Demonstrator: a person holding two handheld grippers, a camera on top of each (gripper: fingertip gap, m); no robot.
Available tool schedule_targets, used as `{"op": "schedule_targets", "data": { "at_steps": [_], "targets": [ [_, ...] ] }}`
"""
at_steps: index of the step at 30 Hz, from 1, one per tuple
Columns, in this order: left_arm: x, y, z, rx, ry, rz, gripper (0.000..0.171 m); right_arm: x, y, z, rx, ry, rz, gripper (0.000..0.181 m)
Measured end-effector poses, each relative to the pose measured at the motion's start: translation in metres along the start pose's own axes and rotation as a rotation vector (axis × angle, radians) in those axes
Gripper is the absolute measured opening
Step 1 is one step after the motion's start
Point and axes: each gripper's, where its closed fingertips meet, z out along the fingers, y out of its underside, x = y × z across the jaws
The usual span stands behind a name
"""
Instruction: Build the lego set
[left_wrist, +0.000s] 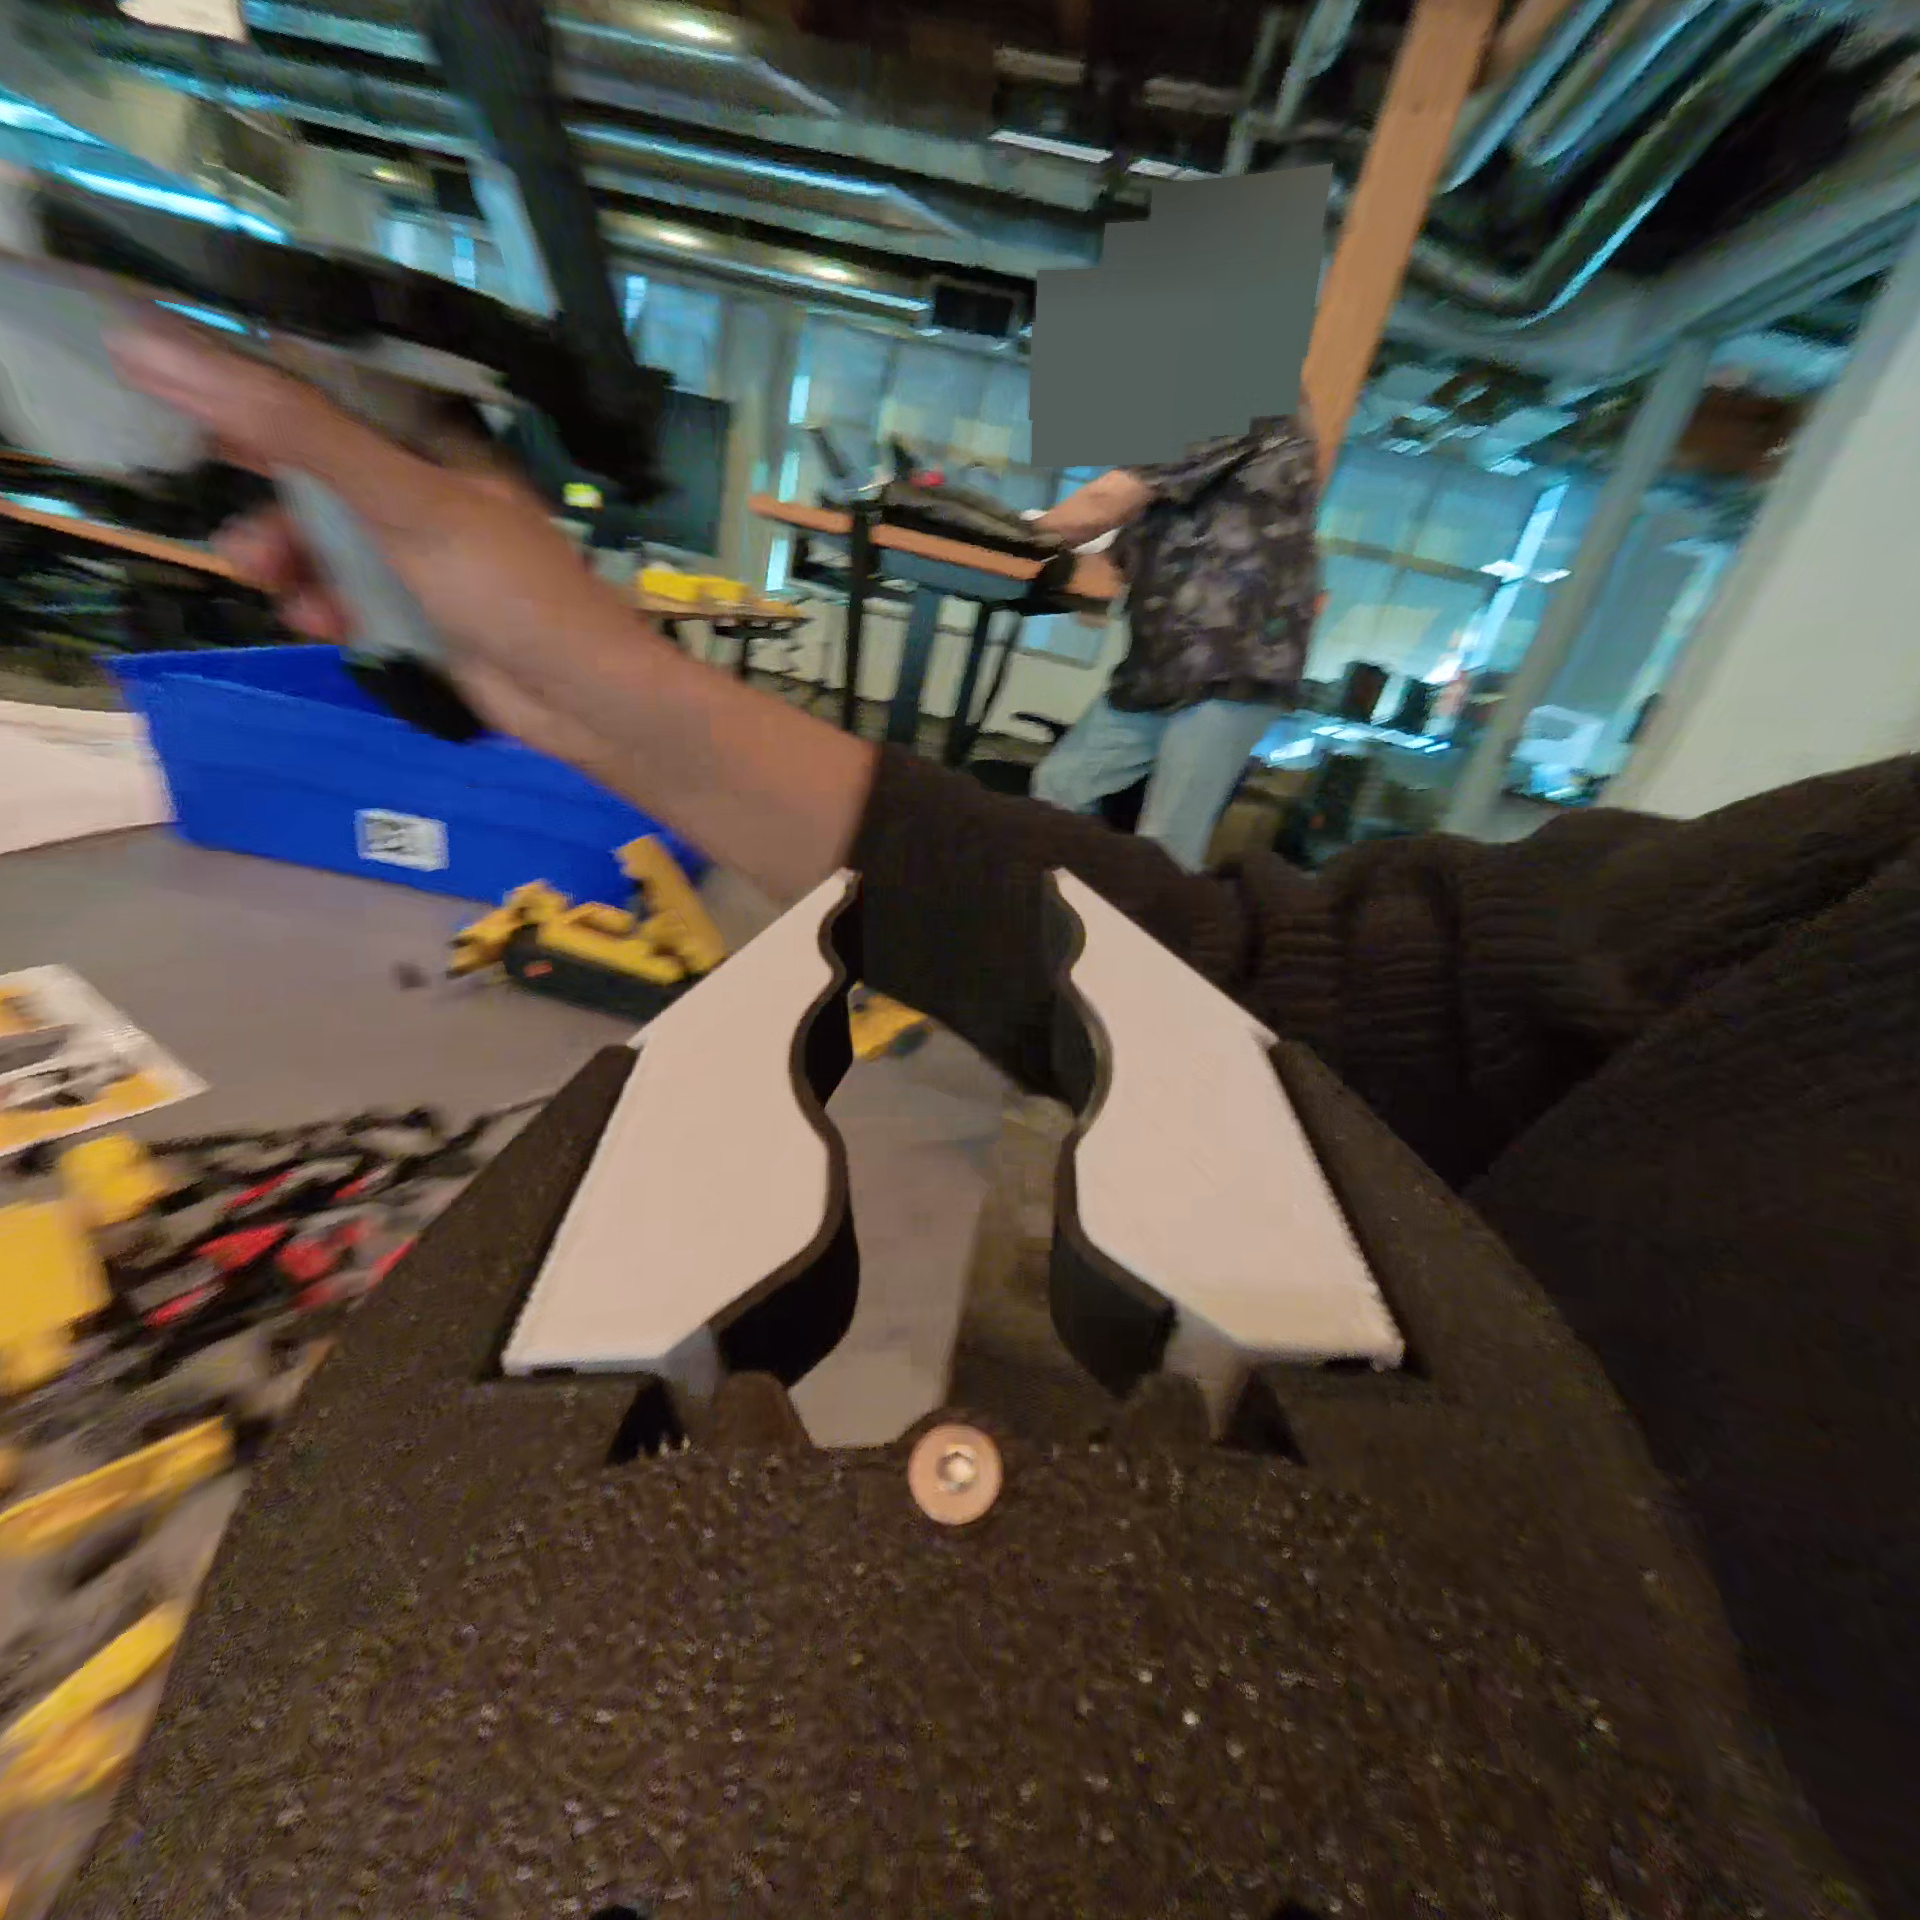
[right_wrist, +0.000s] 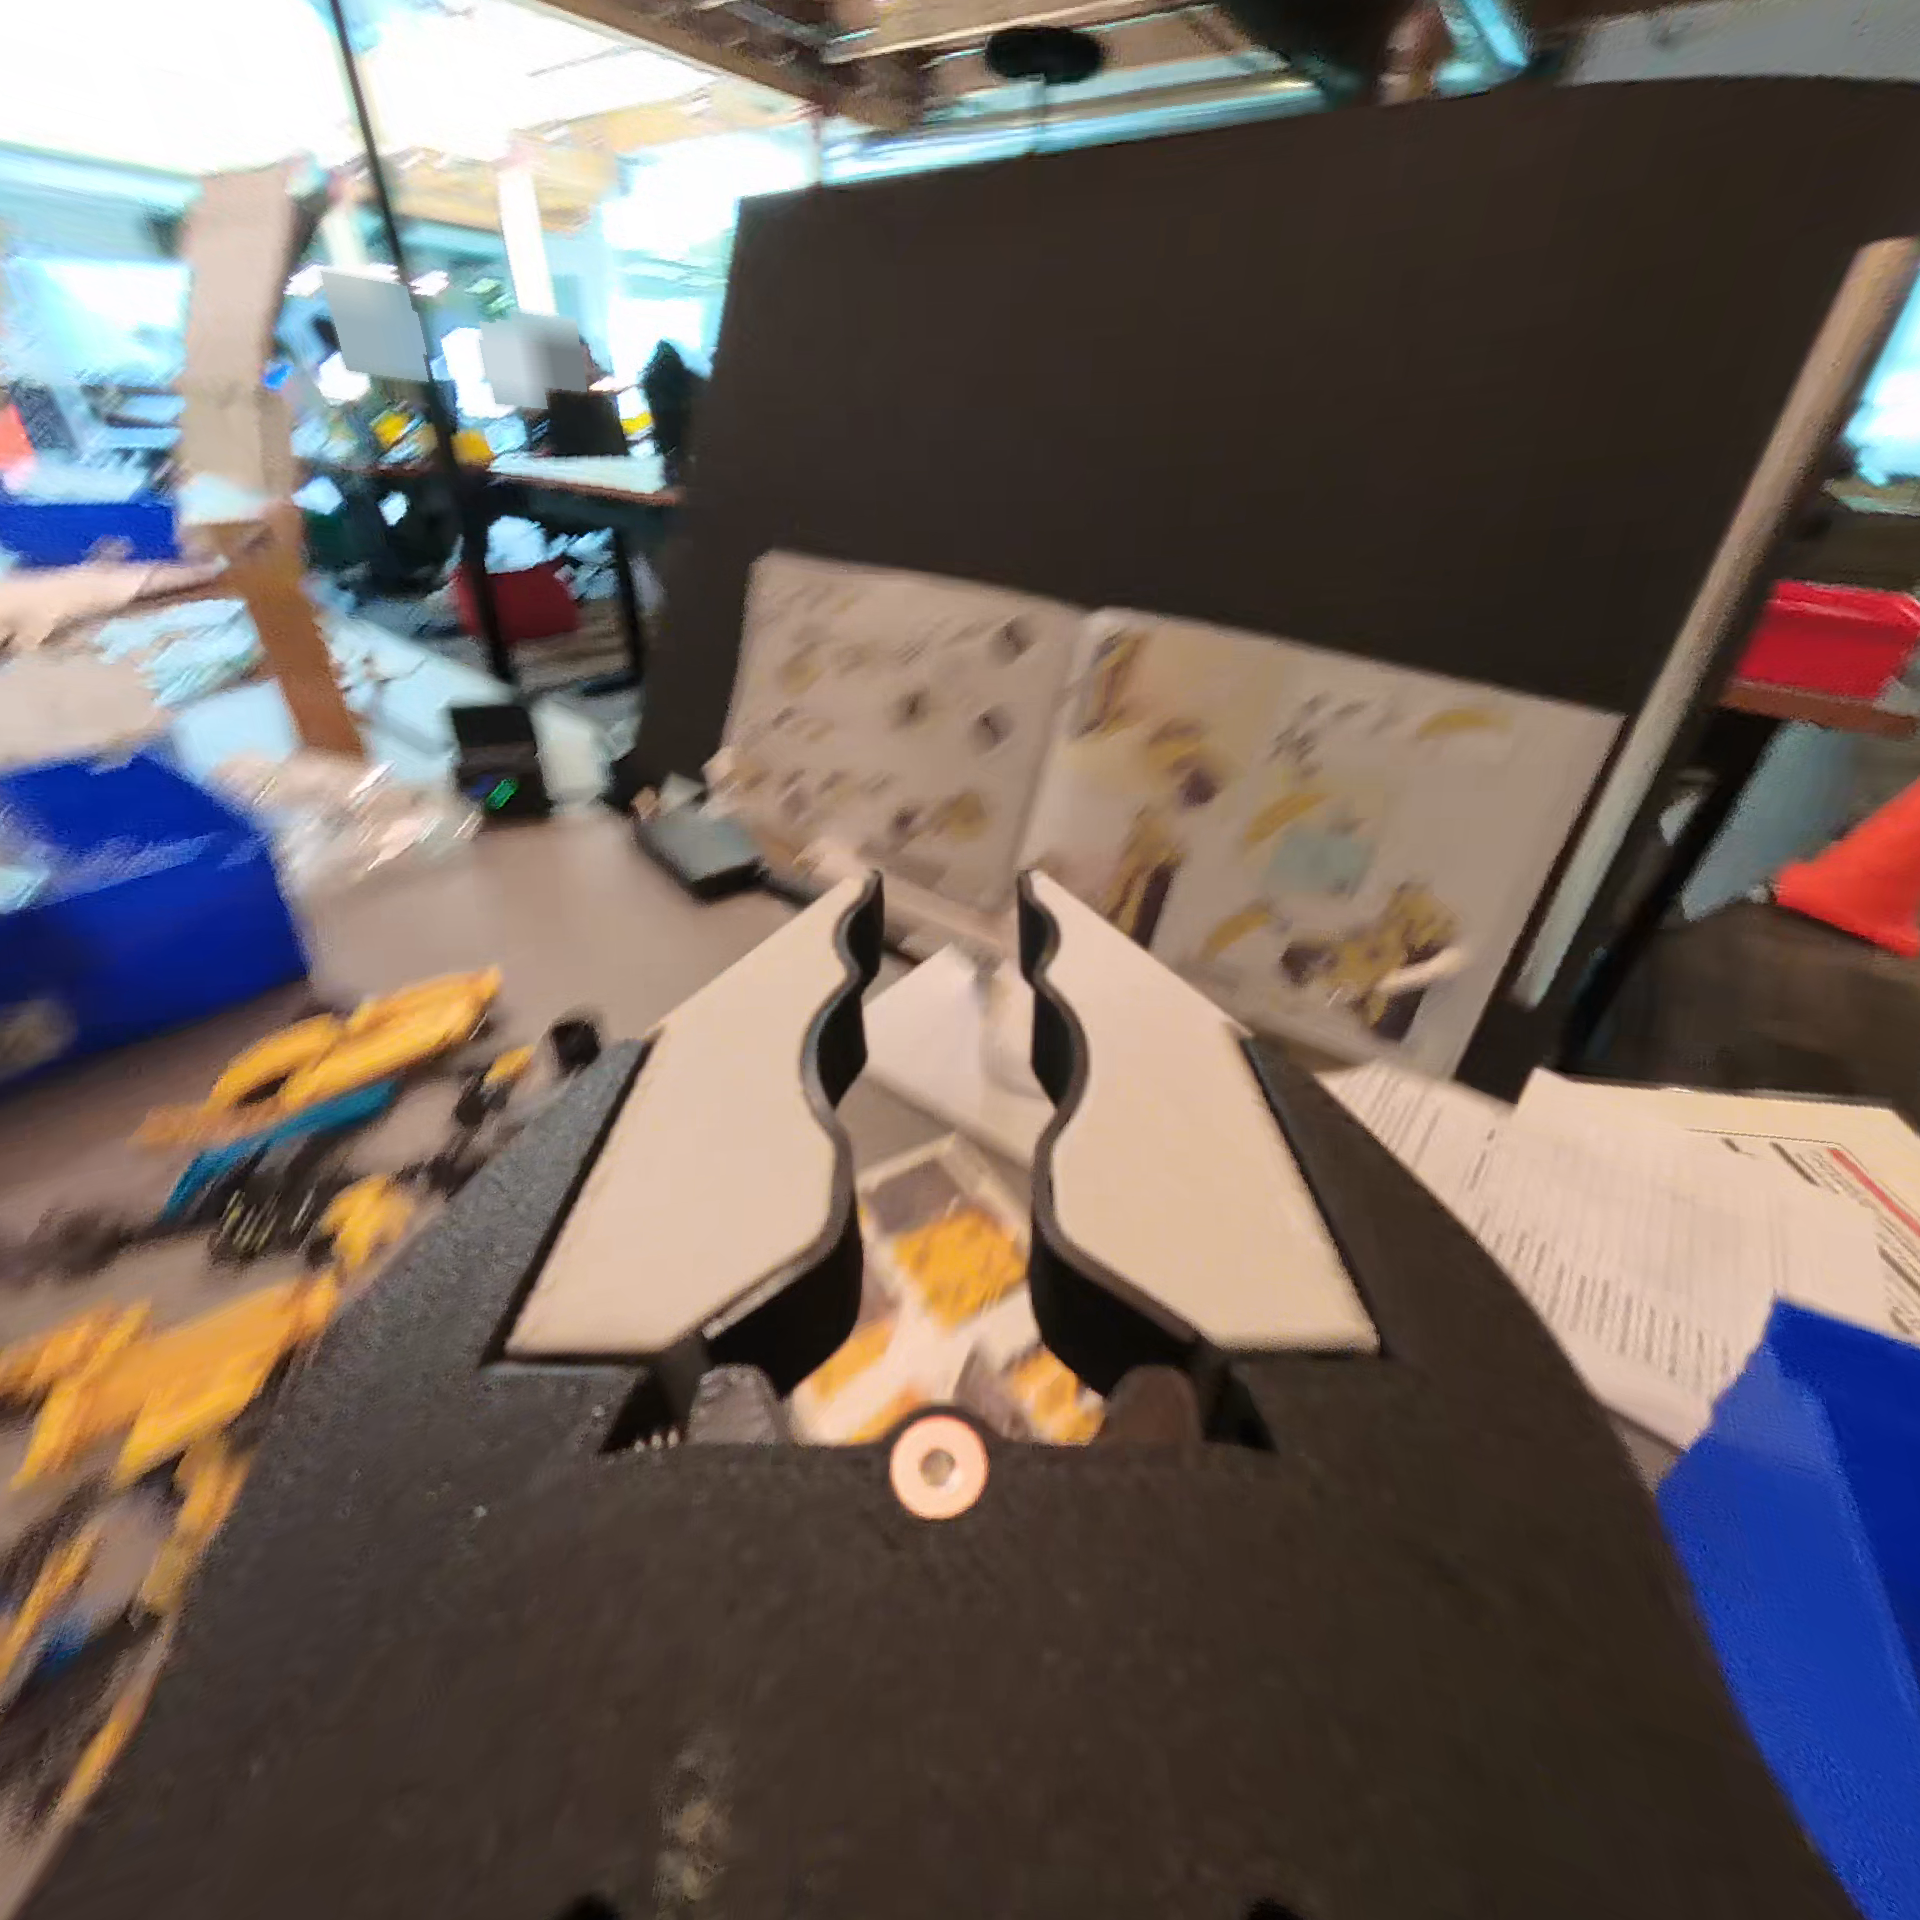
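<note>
Left tool (left_wrist: 951, 914): your jaws stand apart with nothing between them. It is raised off the counter (left_wrist: 312, 966); your dark knit sleeve (left_wrist: 1143, 935) crosses just behind the tips.

Right tool (right_wrist: 951, 914): jaws parted somewhat less, also empty. It hangs over an open printed booklet (right_wrist: 956, 1247) lying flat on the counter.

Your right hand (left_wrist: 447, 551): seen only in the left wrist view, blurred, wrapped on a grey and black handle, probably the right tool's own.

Nearest pieces: a yellow and black brick-built model (left_wrist: 592, 945) sits on the counter just beside the blue bin (left_wrist: 343, 769). Loose yellow, black and red parts (left_wrist: 156, 1247) lie to the left.

Handling, a judgement: the model looks light, rigid, smooth plastic and likely to shed parts if squeezed. Take it across the black base, not the yellow arm.

Left view only: a person (left_wrist: 1205, 582) standing at a far bench.

Right view only: a second booklet (right_wrist: 1143, 769) propped on a black board (right_wrist: 1247, 364), printed sheets (right_wrist: 1610, 1226), a blue box corner (right_wrist: 1808, 1558).

Blur: heavy in both views; small parts cannot be told apart.
</note>
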Motion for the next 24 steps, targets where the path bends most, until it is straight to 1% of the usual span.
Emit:
{"op": "schedule_targets", "data": {
  "at_steps": [2, 3, 5, 7, 9, 11, 13, 14, 15, 16, 18, 21, 24],
  "targets": [
    [0.020, -0.007, 0.018, 0.008, 0.102, -0.072, 0.034, 0.020, -0.011, 0.026, 0.004, 0.052, 0.042, 0.024],
    [0.029, -0.010, 0.025, 0.004, 0.136, -0.089, 0.035, 0.028, -0.010, 0.038, -0.006, 0.082, 0.064, 0.024],
    [0.036, -0.014, 0.031, 0.012, 0.132, -0.094, 0.036, 0.039, 0.001, 0.056, -0.065, 0.126, 0.113, 0.024],
    [0.041, -0.016, 0.031, 0.021, 0.126, -0.094, 0.037, 0.043, 0.015, 0.067, -0.134, 0.157, 0.117, 0.024],
    [0.046, -0.013, 0.031, 0.005, 0.139, -0.096, 0.039, 0.048, 0.027, 0.071, -0.192, 0.211, 0.055, 0.024],
    [0.051, -0.006, 0.035, -0.038, 0.154, -0.087, 0.040, 0.053, 0.036, 0.072, -0.239, 0.266, -0.022, 0.024],
    [0.051, 0.006, 0.045, -0.094, 0.131, -0.074, 0.042, 0.055, 0.045, 0.076, -0.281, 0.298, -0.080, 0.024],
    [0.049, 0.009, 0.049, -0.101, 0.108, -0.066, 0.043, 0.055, 0.050, 0.078, -0.298, 0.306, -0.103, 0.024],
    [0.048, 0.007, 0.050, -0.071, 0.082, -0.052, 0.042, 0.053, 0.053, 0.080, -0.310, 0.306, -0.127, 0.024],
    [0.047, 0.008, 0.050, -0.061, 0.061, -0.035, 0.039, 0.052, 0.056, 0.083, -0.319, 0.301, -0.157, 0.024],
    [0.054, 0.010, 0.048, -0.096, 0.088, -0.016, 0.009, 0.051, 0.060, 0.086, -0.339, 0.303, -0.212, 0.023],
    [0.062, 0.008, 0.044, -0.129, 0.127, -0.036, 0.006, 0.059, 0.070, 0.086, -0.387, 0.322, -0.282, 0.023],
    [0.080, 0.001, 0.039, -0.127, 0.202, -0.069, 0.005, 0.080, 0.079, 0.077, -0.462, 0.370, -0.354, 0.023]
  ]
}}
